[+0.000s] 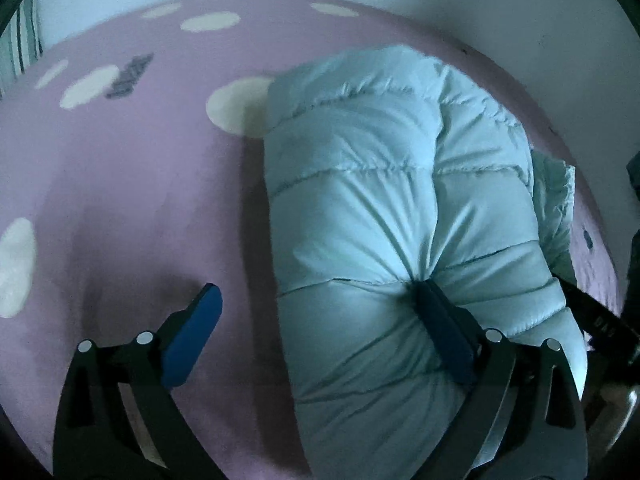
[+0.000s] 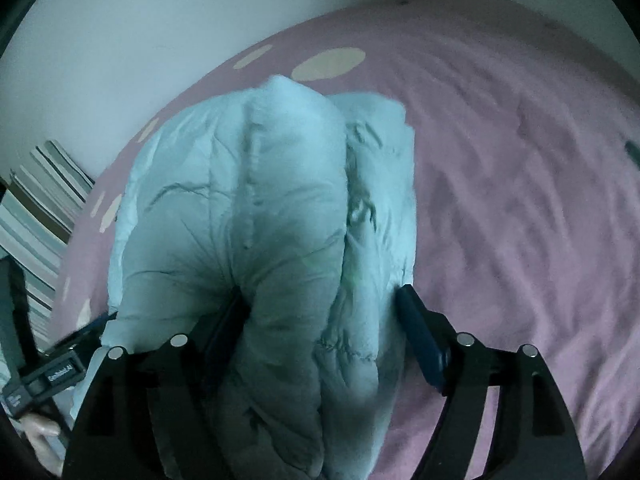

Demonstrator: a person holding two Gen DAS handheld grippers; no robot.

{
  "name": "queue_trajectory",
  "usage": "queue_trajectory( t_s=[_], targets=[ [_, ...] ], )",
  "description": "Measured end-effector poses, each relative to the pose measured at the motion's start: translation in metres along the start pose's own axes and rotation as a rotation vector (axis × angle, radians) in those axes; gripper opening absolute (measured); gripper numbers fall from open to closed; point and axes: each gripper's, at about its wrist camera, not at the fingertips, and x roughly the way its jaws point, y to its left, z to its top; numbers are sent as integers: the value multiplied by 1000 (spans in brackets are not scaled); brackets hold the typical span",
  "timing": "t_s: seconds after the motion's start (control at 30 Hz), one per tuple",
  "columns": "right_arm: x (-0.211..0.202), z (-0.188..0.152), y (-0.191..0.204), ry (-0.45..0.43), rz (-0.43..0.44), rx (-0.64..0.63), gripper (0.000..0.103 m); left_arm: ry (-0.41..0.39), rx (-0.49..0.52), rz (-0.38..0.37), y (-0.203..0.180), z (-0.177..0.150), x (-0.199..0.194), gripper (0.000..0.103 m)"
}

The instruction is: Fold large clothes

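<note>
A pale blue quilted puffer jacket (image 1: 384, 200) lies bunched on a pink bed sheet (image 1: 120, 200). My left gripper (image 1: 316, 304) is open; its right finger (image 1: 440, 328) presses into the jacket's near end and its left finger (image 1: 196, 332) hangs over the sheet. In the right wrist view the jacket (image 2: 260, 208) is folded into thick layers. My right gripper (image 2: 320, 304) stands wide around those layers, its left finger (image 2: 224, 328) dug into a crease and its right finger (image 2: 420, 332) at the jacket's right side.
The pink sheet (image 2: 520, 200) has cream oval spots (image 2: 328, 63) and wrinkles. A white wall (image 1: 520, 8) borders the bed. Striped fabric (image 2: 36, 216) lies at the left edge. The other gripper's black body (image 2: 44, 376) shows at lower left.
</note>
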Motion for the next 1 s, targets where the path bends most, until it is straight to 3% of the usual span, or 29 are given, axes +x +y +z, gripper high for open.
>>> queue_trajectory(
  t_s=[0.13,0.2,0.6,1.0],
  targets=[
    [5,-2,6,8,25,-3,52,10,3,-23,2,1,8,92],
    [7,-1,9,8,30,-9,45,13,15,-59,0,2,7,77],
    [5,-5,9,-14,52,-21,33,-16,89,-24,-19,-2,2,56],
    [11,0,19,-21,77,-34,29,-33,67,-8,-14,1,-5,49]
  ],
)
